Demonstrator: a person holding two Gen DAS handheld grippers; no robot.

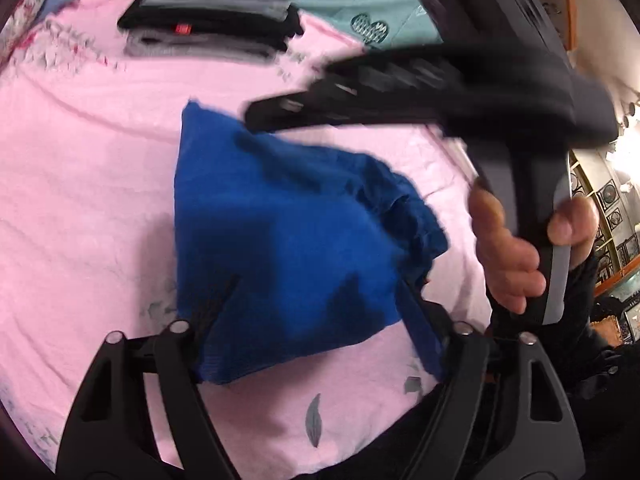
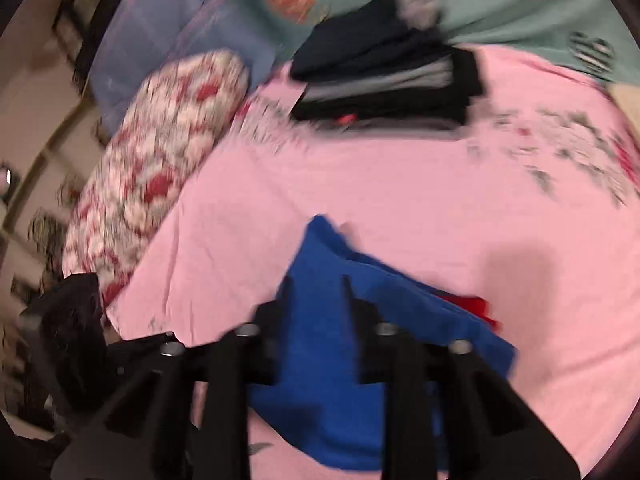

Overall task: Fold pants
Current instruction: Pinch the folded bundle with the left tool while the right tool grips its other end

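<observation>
The blue pants point(image 1: 288, 240), folded into a thick bundle, lie on the pink sheet point(image 1: 88, 168). They sit between the wide-spread fingers of my left gripper point(image 1: 320, 296). The cloth drapes over the pads, so I cannot see whether they press on it. My right gripper point(image 1: 256, 114), blurred, hovers just over the far corner of the pants, with a person's hand point(image 1: 508, 248) on its handle. In the right wrist view its fingers point(image 2: 318, 286) stand a narrow gap apart above the blue pants point(image 2: 340, 360), with nothing pinched between them. A bit of red point(image 2: 474, 306) shows under the blue cloth.
A stack of folded dark and grey clothes point(image 1: 212, 12) point(image 2: 388, 80) sits at the far side of the bed. A red floral pillow point(image 2: 160, 152) and a lavender one point(image 2: 160, 32) lie to the left. A teal quilt with hearts point(image 1: 360, 0) lies beyond.
</observation>
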